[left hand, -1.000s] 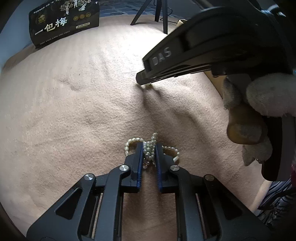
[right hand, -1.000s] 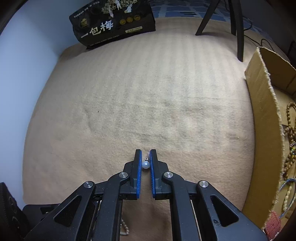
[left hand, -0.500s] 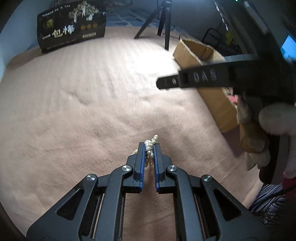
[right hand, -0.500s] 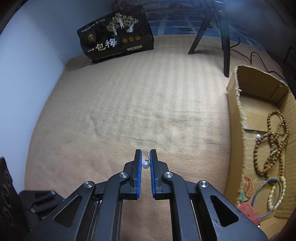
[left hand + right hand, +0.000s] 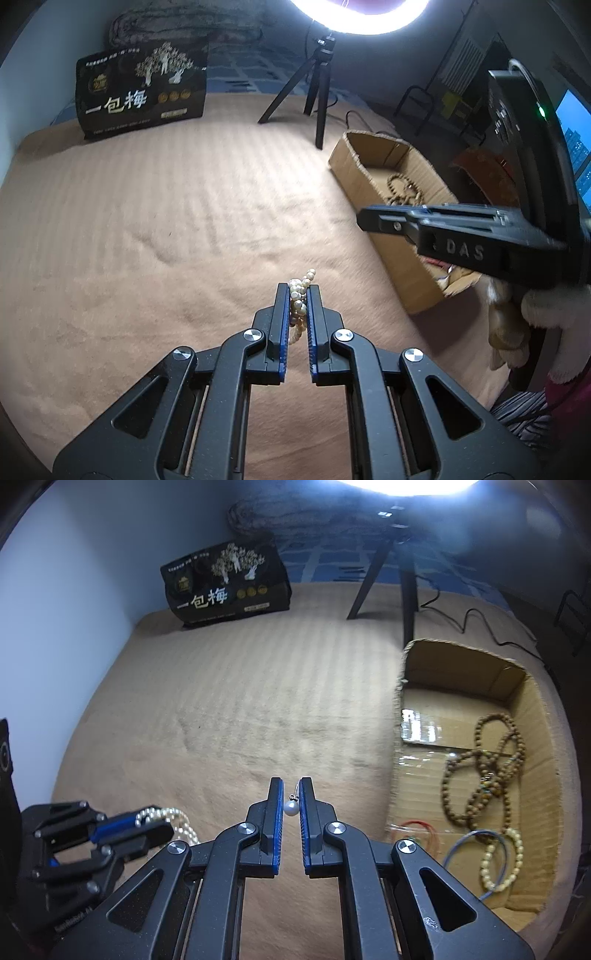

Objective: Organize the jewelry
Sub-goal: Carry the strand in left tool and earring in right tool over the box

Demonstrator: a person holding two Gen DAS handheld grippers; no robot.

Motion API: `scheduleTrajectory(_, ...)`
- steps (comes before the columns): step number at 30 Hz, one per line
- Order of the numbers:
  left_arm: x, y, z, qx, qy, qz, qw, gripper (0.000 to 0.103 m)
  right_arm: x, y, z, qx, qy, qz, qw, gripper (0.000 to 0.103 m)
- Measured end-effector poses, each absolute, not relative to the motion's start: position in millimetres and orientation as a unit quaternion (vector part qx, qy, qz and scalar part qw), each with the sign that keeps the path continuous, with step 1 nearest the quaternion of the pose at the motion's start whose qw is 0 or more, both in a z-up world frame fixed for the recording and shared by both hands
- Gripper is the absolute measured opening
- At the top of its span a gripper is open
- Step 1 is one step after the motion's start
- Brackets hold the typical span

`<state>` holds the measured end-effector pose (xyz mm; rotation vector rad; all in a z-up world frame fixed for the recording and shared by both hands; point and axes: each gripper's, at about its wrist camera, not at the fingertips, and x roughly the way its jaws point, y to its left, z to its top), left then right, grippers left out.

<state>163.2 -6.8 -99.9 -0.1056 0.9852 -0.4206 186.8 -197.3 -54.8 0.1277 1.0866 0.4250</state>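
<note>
Both lifted up off the bed [image 5: 166, 229] now. Left hand-held gripper [image 5: 297, 291] clenched on pearl necklace [image 5: 300, 295], right hand-held gripper [image 5: 291, 794] pinching pearl earring [image 5: 290, 807]. Ready to go into cardboard box [image 5: 399, 716] beside, probably

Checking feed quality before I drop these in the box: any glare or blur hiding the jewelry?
Left wrist view: ring light blows out the top edge; pearl necklace sharp.
Right wrist view: the light hazes the upper right; pearl earring and cardboard box clear, fisheye bends the edges.
</note>
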Motion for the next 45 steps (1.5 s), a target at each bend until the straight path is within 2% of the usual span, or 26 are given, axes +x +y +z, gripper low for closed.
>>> scheduleTrajectory(22,186.1,-82.2,-61.1,-0.044,0.425,-0.249,0.869,0.006,165.9,-273.7,-40.2,0.035,0.494,0.148,0.856,0.007)
scheduleTrajectory(45,211.1,-147.5,-73.8,-0.03,0.425,-0.271,0.863,0.006,163.9,-333.7,-61.9,0.044,0.513,0.099,0.852,0.007)
